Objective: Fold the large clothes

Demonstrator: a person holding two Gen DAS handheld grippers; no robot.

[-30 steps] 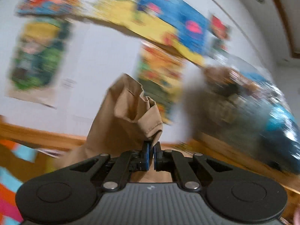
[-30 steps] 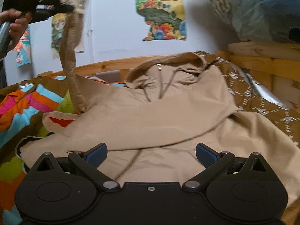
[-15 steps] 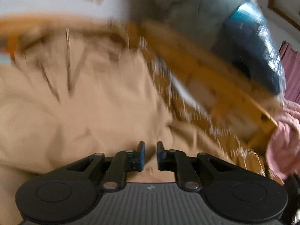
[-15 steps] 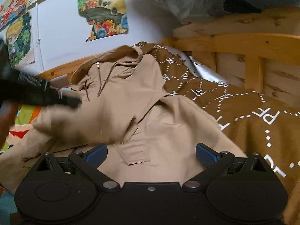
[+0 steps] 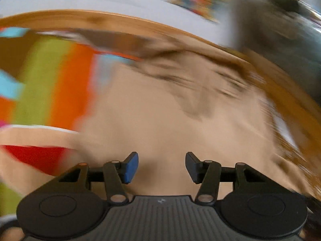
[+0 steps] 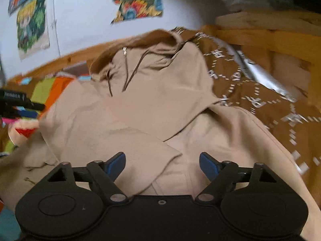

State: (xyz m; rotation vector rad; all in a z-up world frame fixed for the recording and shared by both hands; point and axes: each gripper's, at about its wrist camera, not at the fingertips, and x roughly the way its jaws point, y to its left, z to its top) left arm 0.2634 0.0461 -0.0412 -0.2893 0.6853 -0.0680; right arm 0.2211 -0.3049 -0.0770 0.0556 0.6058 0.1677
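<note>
A beige hooded jacket (image 6: 140, 108) lies face up on the bed, hood toward the wall, with both sleeves folded across its chest. My right gripper (image 6: 162, 165) hovers open just above the lower front of the jacket, with nothing between its fingers. The left gripper (image 6: 30, 106) shows at the left edge of the right wrist view, beside the jacket's shoulder. In the blurred left wrist view the left gripper (image 5: 161, 167) stands open over the beige jacket (image 5: 170, 116), holding nothing.
A striped multicoloured blanket (image 6: 48, 88) lies left of the jacket, and a brown patterned blanket (image 6: 260, 104) lies to its right. A wooden bed rail (image 6: 270, 38) rises at the right and runs behind the hood. Posters (image 6: 136, 0) hang on the white wall.
The left gripper, shut on a sleeve held high a second ago, brought it down across the jacket, let go and opened. It has drawn back to the left. The right gripper stayed open.
</note>
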